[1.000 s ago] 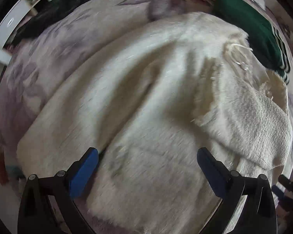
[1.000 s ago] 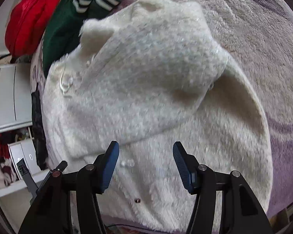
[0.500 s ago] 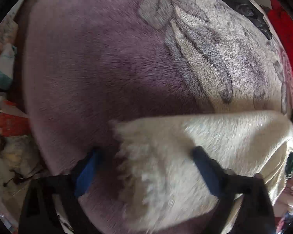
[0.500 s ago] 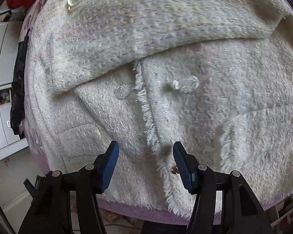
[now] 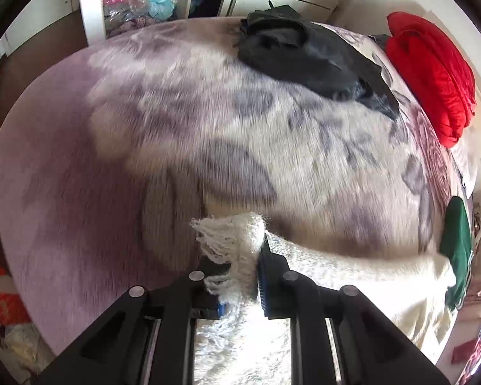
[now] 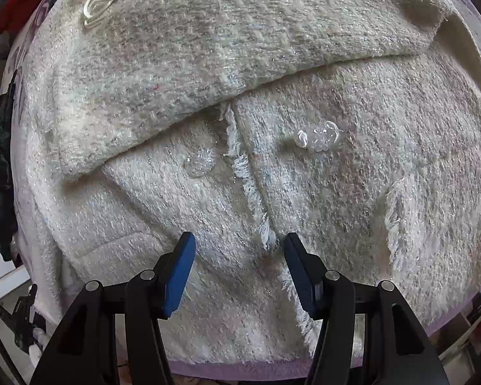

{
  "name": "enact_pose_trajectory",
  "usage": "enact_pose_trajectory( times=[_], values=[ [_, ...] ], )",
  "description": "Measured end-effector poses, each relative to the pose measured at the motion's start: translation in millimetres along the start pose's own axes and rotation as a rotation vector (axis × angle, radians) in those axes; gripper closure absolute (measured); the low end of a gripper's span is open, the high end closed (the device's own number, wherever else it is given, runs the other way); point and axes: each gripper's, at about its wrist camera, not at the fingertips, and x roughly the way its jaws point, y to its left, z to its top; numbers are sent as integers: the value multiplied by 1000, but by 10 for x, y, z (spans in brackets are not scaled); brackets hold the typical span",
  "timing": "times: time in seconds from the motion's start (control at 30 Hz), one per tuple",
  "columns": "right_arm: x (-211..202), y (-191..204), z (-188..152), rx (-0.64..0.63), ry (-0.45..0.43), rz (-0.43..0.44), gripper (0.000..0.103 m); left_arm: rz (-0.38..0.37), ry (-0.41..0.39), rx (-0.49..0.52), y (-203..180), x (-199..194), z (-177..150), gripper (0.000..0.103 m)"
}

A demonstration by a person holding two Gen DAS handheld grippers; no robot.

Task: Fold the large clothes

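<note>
Gripping: left tool (image 5: 240,276) has just closed, pinching fringed hem of cream jacket (image 5: 352,288); jacket trails rightward across bed (image 5: 80,160)
Right tool (image 6: 239,269): half open, empty, hovering over jacket front near bed's near edge
Beyond: black garment (image 5: 304,57), red garment (image 5: 433,73) at far edge

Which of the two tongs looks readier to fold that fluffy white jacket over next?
Left, probably. The left tongs are clamped on the fringed cuff of the white jacket, so they could carry it across. The right tongs hover open above the jacket's front, gripping nothing.
</note>
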Motion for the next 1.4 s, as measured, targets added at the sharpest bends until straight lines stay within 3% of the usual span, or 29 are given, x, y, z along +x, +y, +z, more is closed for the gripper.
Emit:
enact_pose_trajectory(
  times=[0.1,0.17,0.3,0.37,0.43,0.47,0.53,0.6,0.73,0.83,0.97,1.03,1.07,1.1,1.13,1.2,1.4],
  values=[
    [7,40,-12,6,-5,-9,43,18,75,13,103,345,51,89],
    [52,88,-31,13,3,-5,43,-8,144,-10,223,534,11,84],
    [17,167,-18,9,20,39,43,-134,160,-155,441,252,33,75],
    [59,241,-27,-19,24,53,43,-148,115,-191,509,-62,-6,64],
    [107,299,-40,-38,28,43,43,-154,74,-209,562,-367,-113,25],
    [152,323,-60,-41,26,41,43,-152,60,-225,586,-498,-200,18],
    [198,367,-81,-33,22,42,43,-155,61,-269,613,-608,-385,16],
    [217,403,-104,-12,13,45,43,-180,120,-338,623,-542,-668,16],
    [300,468,-70,12,1,37,43,-224,237,-506,528,5,-1132,16],
    [330,537,-45,-1,-16,52,43,-200,236,-548,426,141,-1239,16],
    [268,595,19,-14,-43,21,43,-139,95,-565,288,51,-1054,19],
    [207,713,49,-76,-77,-111,41,-47,26,-471,116,-20,-870,59],
    [167,800,87,-126,-116,-220,31,-6,2,-405,3,-20,-787,66],
    [132,878,106,-158,-143,-278,27,10,-18,-343,-109,-31,-714,80],
    [85,970,137,-198,-186,-358,19,34,-28,-285,-227,-51,-649,85],
    [8,1113,217,-259,-260,-472,17,66,-57,-194,-423,-115,-566,90],
    [-123,1263,492,-377,-382,-537,16,115,-180,14,-940,-632,-559,94]
  ],
)
